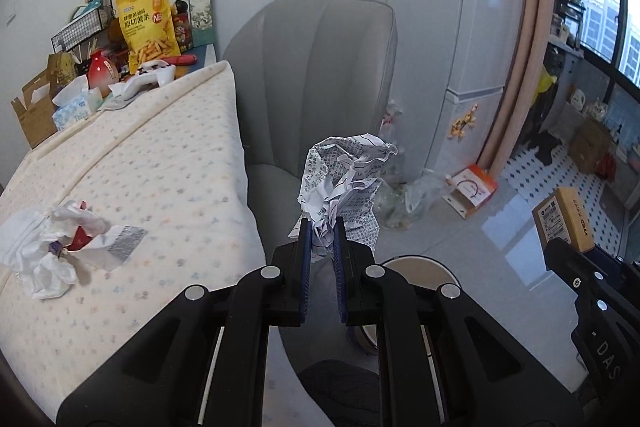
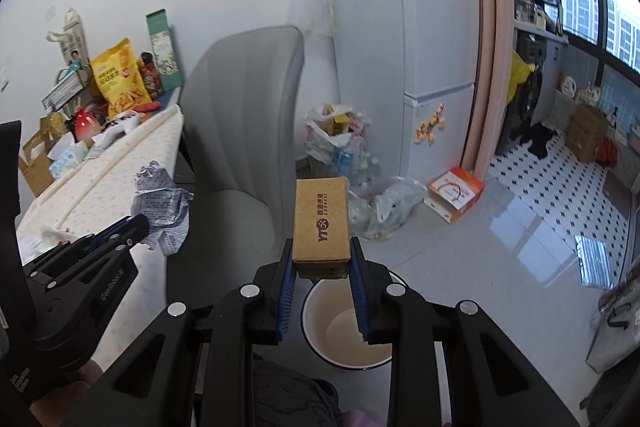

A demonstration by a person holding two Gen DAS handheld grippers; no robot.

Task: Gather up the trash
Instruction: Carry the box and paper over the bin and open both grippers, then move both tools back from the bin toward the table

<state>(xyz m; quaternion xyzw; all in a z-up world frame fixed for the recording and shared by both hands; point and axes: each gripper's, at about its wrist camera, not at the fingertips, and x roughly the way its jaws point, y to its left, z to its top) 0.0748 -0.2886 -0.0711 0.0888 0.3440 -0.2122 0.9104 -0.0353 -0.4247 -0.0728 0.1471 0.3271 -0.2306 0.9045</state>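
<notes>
My left gripper (image 1: 322, 227) is shut on a crumpled printed paper (image 1: 344, 183), held in the air beside the table edge and in front of the grey chair. The same paper (image 2: 162, 203) and the left gripper (image 2: 136, 227) show at the left of the right wrist view. My right gripper (image 2: 322, 251) is shut on a small brown cardboard box (image 2: 320, 223), which hangs above a white bucket (image 2: 320, 311) on the floor. That box (image 1: 562, 221) appears at the right edge of the left wrist view, and the bucket's rim (image 1: 416, 261) lies just beyond my left fingers.
A crumpled white wrapper with red bits (image 1: 56, 247) lies on the dotted tablecloth (image 1: 168, 167). Snacks, a tissue box (image 1: 74, 107) and clutter crowd the table's far end. The grey chair (image 1: 316, 79) stands ahead. Filled plastic bags (image 2: 352, 163) and an orange box (image 2: 454, 199) sit by the fridge (image 2: 424, 47).
</notes>
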